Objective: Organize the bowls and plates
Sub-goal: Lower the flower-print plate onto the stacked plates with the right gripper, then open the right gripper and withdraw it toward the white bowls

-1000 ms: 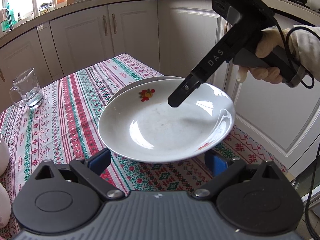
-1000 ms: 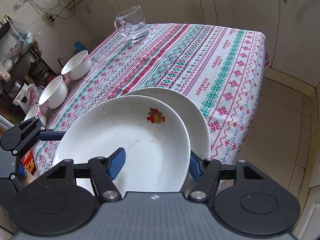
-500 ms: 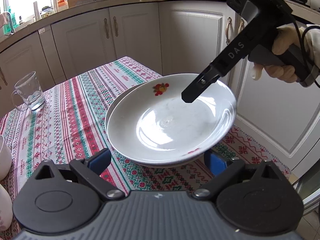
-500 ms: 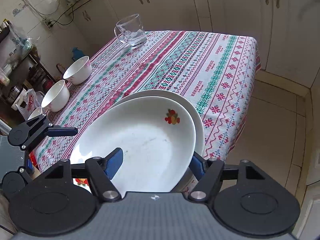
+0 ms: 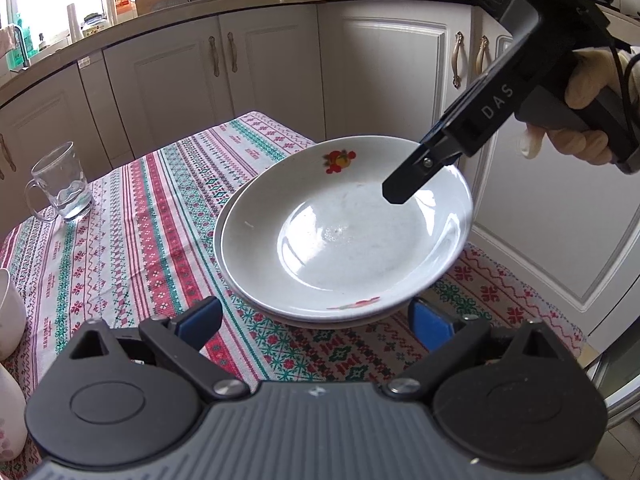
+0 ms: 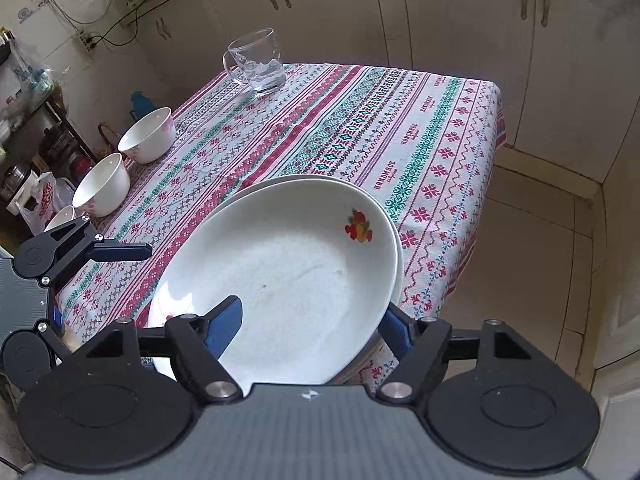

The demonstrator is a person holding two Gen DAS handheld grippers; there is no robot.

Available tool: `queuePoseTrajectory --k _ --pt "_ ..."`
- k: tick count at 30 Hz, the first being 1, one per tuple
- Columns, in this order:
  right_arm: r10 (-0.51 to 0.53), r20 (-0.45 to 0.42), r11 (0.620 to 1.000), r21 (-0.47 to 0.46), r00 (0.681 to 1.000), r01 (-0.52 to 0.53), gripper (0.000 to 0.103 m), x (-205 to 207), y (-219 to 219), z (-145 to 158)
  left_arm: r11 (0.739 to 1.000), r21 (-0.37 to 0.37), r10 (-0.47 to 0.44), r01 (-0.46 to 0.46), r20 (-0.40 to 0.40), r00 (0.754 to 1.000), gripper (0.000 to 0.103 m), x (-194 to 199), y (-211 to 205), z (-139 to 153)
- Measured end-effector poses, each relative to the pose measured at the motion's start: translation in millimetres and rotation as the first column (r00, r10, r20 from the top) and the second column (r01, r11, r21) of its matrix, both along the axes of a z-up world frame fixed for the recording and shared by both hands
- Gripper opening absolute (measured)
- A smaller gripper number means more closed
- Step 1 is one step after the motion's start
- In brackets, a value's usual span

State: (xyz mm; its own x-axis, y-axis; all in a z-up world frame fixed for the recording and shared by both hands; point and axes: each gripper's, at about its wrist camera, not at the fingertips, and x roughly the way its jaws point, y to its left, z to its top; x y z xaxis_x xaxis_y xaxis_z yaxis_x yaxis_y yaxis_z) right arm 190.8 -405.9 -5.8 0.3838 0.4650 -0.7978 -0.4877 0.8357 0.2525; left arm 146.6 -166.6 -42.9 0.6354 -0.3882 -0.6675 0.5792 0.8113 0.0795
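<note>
My right gripper [image 6: 308, 330] is letting go: its jaws are opening around the near edge of the white shallow plate with a small red fruit motif [image 6: 288, 280], one blue pad over the inside of the rim and the other outside it, and neither looks to be pressing any more. A second ago this plate hung tilted and offset above the plain white plate underneath [image 5: 224, 248]; now it sits nested on it, only a thin crescent of the lower rim showing along the left side. Both plates lie near the right edge of the red, green and white patterned tablecloth [image 6: 360, 120], close to the table's corner.

My left gripper [image 5: 316, 322] waits just short of the stack, jaws spread wide, nothing between them, as it did a moment back.

So I judge the plate stacking done, or nearly: once my right jaws clear the rim I can draw back. What is left, as I read it, is the white bowls with pink flower prints [image 6: 148, 140] lined up along the far left edge of the table, not yet stacked. The clear glass mug [image 6: 258, 62] stands at the far end, well apart from the plates
</note>
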Motion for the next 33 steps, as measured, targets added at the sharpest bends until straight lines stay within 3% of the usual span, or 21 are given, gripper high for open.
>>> queuePoseTrajectory --k 8,12,19,24,33 --pt "-0.013 0.01 1.0 -0.021 1.0 0.013 0.079 -11 1 1 1.0 0.002 -0.008 0.008 0.016 1.0 0.099 -4 2 2" --pt "-0.018 0.007 0.999 -0.038 1.0 0.018 0.087 -16 3 -1 1.0 -0.001 -0.006 0.006 0.025 1.0 0.099 -6 5 3" --pt "-0.015 0.037 1.0 -0.027 0.999 0.016 0.091 -26 6 3 1.0 0.0 -0.015 0.015 0.049 0.999 0.099 -12 9 6" --pt "-0.013 0.142 0.998 -0.063 0.99 0.022 0.103 -46 20 19 0.999 -0.036 -0.021 0.024 0.077 0.997 0.101 -16 19 13" --pt "-0.085 0.349 0.988 -0.091 0.933 0.125 0.103 -88 66 42 0.998 -0.07 0.007 0.003 0.147 0.989 0.102 -33 52 29"
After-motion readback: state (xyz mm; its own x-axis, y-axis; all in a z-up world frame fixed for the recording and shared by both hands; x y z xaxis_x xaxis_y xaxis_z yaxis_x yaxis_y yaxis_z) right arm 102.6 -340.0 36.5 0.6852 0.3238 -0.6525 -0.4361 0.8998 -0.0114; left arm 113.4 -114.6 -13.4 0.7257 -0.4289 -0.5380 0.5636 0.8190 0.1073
